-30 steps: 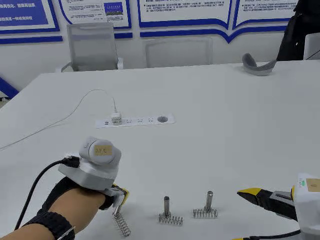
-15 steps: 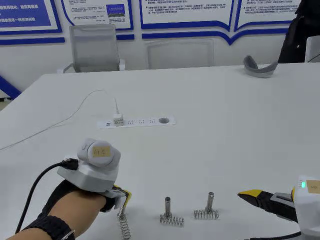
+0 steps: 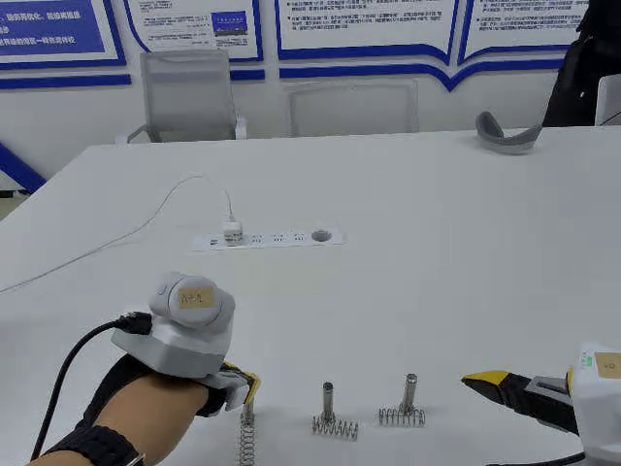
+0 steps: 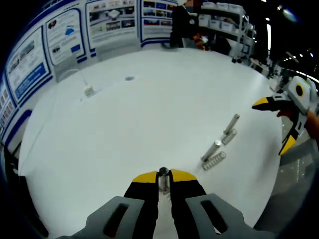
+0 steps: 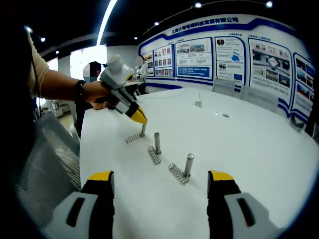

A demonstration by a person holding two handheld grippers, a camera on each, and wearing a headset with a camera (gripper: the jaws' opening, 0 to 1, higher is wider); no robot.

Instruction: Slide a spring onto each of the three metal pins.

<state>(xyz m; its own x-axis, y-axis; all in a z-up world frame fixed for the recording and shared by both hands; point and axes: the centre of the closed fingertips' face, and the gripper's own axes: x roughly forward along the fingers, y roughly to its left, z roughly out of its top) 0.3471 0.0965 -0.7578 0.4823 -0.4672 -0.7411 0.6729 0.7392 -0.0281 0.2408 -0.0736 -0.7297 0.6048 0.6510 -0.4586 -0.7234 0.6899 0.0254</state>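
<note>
Clamping shut on one pin (image 4: pixel 163 183) of three, the left gripper (image 4: pixel 163 174) has two more to its right; three springs (image 3: pixel 335 425) lie flat; the right gripper (image 5: pixel 160 175) gapes empty.

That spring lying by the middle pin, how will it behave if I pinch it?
The spring is an open wire coil, so it probably squashes under a pinch. It looks thin, likely light. Lying sideways on the smooth table, it may roll if nudged.
</note>
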